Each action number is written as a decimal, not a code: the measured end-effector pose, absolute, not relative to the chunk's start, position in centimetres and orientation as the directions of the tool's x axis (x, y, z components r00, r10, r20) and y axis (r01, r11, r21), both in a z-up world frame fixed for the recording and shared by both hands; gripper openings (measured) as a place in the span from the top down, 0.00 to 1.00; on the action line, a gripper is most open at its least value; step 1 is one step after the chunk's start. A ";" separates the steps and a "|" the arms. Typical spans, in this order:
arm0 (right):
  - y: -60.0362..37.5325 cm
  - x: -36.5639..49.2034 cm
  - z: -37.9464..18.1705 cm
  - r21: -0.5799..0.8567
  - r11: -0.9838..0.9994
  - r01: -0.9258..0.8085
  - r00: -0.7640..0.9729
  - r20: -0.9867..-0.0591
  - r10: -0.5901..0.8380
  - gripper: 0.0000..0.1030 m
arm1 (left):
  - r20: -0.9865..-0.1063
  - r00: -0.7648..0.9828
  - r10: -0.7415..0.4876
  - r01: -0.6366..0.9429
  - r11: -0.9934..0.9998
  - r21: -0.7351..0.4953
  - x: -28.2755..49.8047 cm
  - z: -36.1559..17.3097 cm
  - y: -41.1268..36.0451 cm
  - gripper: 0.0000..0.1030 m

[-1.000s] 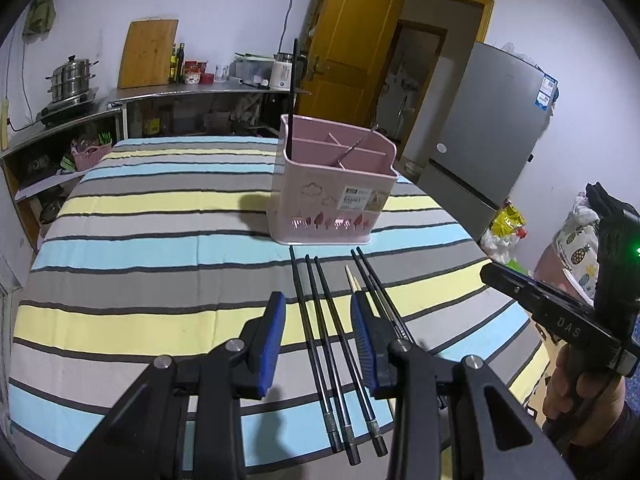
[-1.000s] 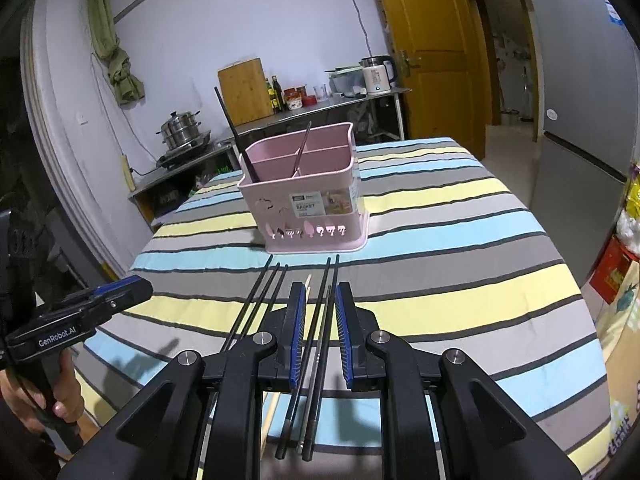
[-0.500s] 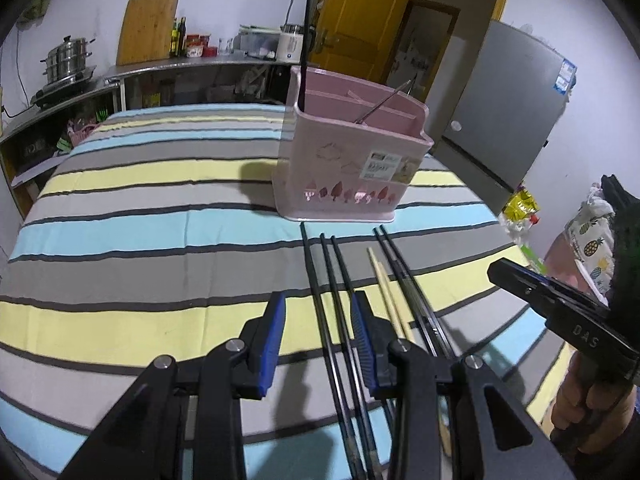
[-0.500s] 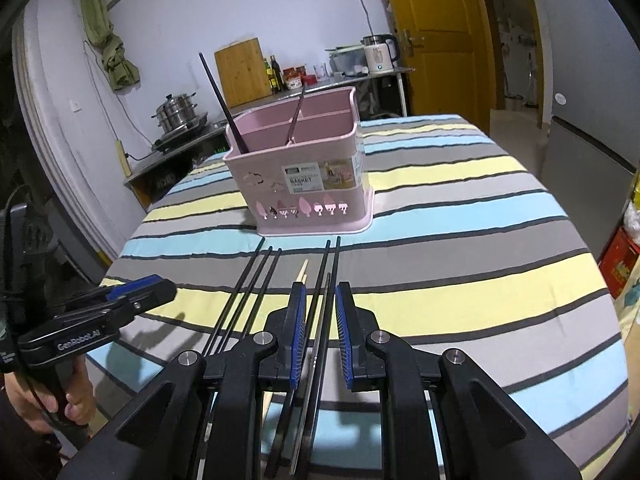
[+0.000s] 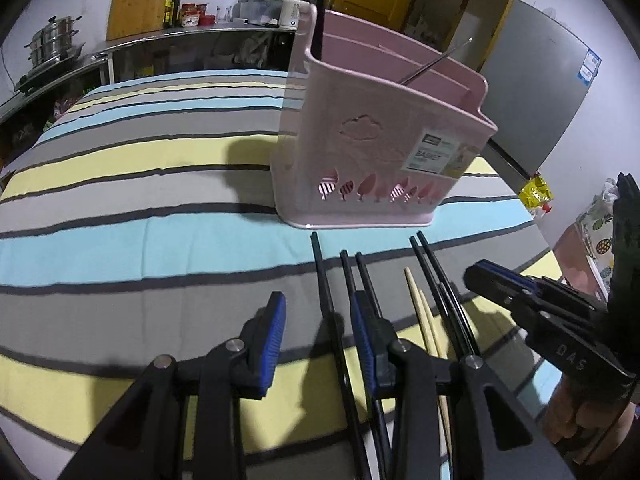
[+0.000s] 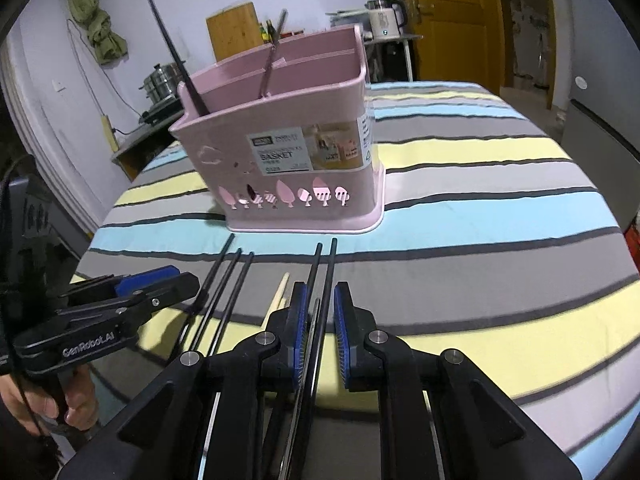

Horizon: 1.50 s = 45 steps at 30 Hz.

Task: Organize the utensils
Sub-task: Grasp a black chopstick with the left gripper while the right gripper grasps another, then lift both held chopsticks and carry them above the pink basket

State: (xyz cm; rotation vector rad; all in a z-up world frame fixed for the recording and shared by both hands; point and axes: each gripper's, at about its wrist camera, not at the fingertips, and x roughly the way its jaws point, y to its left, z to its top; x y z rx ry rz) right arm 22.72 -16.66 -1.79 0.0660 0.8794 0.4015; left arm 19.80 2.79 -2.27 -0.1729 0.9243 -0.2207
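My left gripper (image 5: 318, 334) is spread astride one black chopstick (image 5: 325, 284); my right (image 6: 320, 320) stands narrowly parted around two. The basket (image 6: 288, 148) sits mid-table (image 6: 480, 216), beyond the chopsticks. Only the right view shows its label head-on.

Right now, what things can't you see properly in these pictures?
- Near ends of the black chopsticks: left wrist view, hidden under the left hand-held gripper.
- Bottom of the pink basket: both views, its walls hide how far the metal utensil reaches.
- Small print on the basket label: right wrist view, too small.
- Wooden chopstick: right wrist view, mostly behind the right hand-held gripper.
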 end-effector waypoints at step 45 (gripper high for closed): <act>-17.8 24.5 3.3 0.190 0.937 -0.293 0.595 -0.731 0.334 0.95 | -0.777 0.581 -0.242 0.164 0.970 -0.179 20.8 3.2 2.4 0.95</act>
